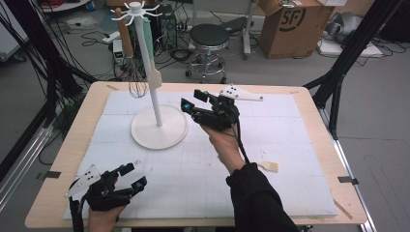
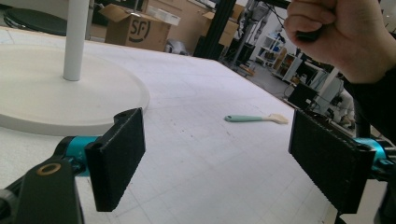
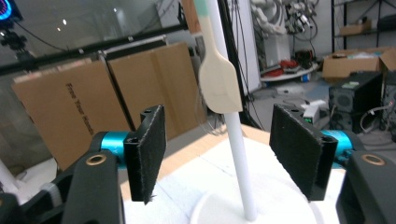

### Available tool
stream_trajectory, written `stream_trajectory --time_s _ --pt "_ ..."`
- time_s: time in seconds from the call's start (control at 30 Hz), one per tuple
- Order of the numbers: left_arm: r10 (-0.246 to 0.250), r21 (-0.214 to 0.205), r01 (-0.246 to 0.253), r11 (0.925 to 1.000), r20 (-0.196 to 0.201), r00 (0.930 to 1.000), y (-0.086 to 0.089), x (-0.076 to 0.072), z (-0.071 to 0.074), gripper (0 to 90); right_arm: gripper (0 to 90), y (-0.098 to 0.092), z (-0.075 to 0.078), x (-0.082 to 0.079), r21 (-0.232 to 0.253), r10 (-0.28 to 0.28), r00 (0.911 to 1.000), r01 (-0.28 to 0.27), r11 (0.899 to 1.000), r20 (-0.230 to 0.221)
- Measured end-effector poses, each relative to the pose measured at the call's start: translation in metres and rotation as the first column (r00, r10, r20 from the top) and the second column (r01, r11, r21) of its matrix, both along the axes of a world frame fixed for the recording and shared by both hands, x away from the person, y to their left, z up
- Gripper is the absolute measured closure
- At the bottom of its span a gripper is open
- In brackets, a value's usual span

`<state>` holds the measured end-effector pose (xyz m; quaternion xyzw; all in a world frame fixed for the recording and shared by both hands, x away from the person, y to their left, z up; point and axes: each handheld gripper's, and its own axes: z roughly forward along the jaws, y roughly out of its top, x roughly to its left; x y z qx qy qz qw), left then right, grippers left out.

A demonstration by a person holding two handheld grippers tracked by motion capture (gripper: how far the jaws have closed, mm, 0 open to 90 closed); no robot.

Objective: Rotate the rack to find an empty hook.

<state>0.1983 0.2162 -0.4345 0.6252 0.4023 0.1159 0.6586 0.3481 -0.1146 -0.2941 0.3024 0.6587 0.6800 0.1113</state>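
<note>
A white hook stand (image 1: pixel 155 92) rises from a round base (image 1: pixel 159 130) at the table's back left. From its hooks hang a wooden-handled whisk (image 1: pixel 137 83) and a teal-handled spatula (image 1: pixel 154 77) with a cream blade. My right gripper (image 1: pixel 192 100) is held up just right of the pole, open and empty. In the right gripper view the hanging spatula's blade (image 3: pixel 219 86) and the pole (image 3: pixel 239 158) sit beyond the gap of that gripper (image 3: pixel 217 154). My left gripper (image 1: pixel 135 176) rests low at the front left, open and empty (image 2: pixel 217 163).
A second spatula (image 1: pixel 269 166) lies flat on the white mat at the right, its teal handle (image 2: pixel 247 118) pointing toward the stand. The stand's base (image 2: pixel 46 98) lies ahead of the left gripper. A stool (image 1: pixel 209 36) and cardboard box (image 1: pixel 295 24) stand beyond the table.
</note>
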Motion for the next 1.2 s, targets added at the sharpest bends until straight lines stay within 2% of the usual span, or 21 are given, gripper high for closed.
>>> stream_trajectory --time_s 0.3,0.5,0.73,0.93,1.03,1.2 --pt "0.001 -0.001 -0.001 1.0 -0.001 1.0 0.0 0.001 -0.001 19.2 49.5 0.007 0.015 0.003 0.039 0.008 0.9991 -0.01 0.999 0.042" --pt "0.003 0.0 -0.003 1.0 -0.007 1.0 0.001 0.002 -0.002 19.2 65.9 0.013 0.025 0.009 0.08 0.034 0.9985 -0.038 0.996 0.042" --pt "0.009 -0.01 -0.01 0.9999 -0.012 0.9999 0.003 0.004 -0.003 19.2 73.6 0.017 0.031 0.02 0.112 0.038 0.999 -0.04 0.993 0.023" --pt "0.013 -0.013 -0.013 0.9998 -0.014 0.9998 0.005 0.005 -0.004 19.2 88.1 0.022 0.036 0.027 0.144 0.061 0.9969 -0.068 0.987 0.05" --pt "0.002 -0.022 -0.002 0.9998 -0.01 0.9999 0.004 0.004 -0.003 19.2 89.7 0.025 0.039 0.032 0.161 0.078 0.9961 -0.084 0.983 0.042" --pt "-0.007 -0.021 0.007 0.9998 -0.01 0.9999 0.003 0.004 -0.003 19.3 89.8 0.03 0.045 0.037 0.196 0.077 0.9962 -0.083 0.977 0.04"
